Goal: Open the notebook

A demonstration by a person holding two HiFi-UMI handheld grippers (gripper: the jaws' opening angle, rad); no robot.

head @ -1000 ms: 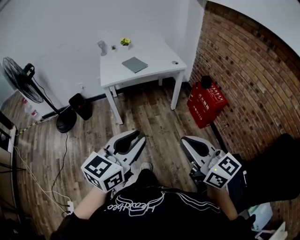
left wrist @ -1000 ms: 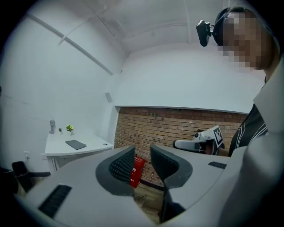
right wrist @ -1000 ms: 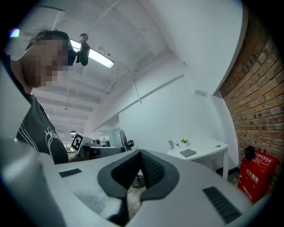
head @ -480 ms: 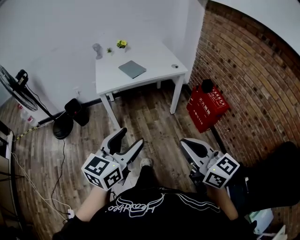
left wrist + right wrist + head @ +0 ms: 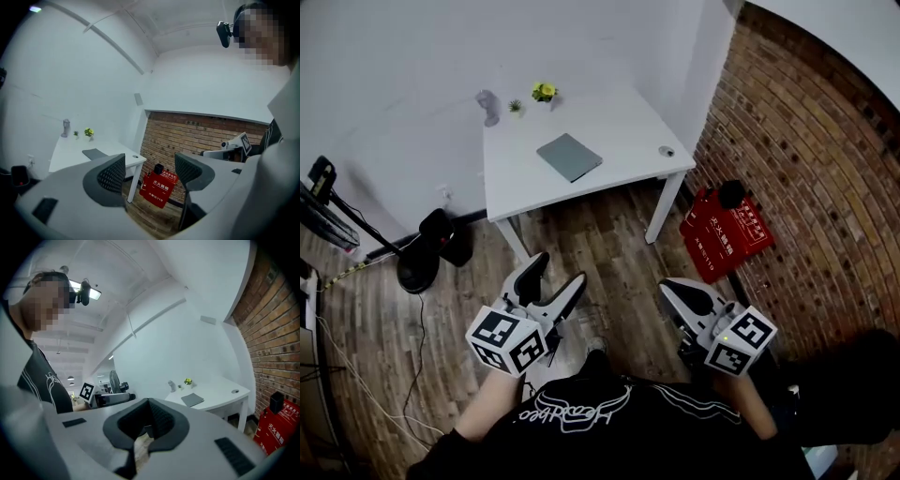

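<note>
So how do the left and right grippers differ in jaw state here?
On the left gripper the jaws stand wide apart, opening; on the right gripper they are together. The left gripper's gap frames the red box; the right gripper's leaves only a slit of floor. Both are empty, short of the table.

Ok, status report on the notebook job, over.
Left gripper opening, empty. Right gripper shut, empty. Notebook closed on table, not yet reached. Only wood floor between.

A bare office-like room: white table (image 5: 619,131) ahead of the right gripper (image 5: 673,287), brick wall (image 5: 806,141) to its right, wooden floor (image 5: 609,253).
</note>
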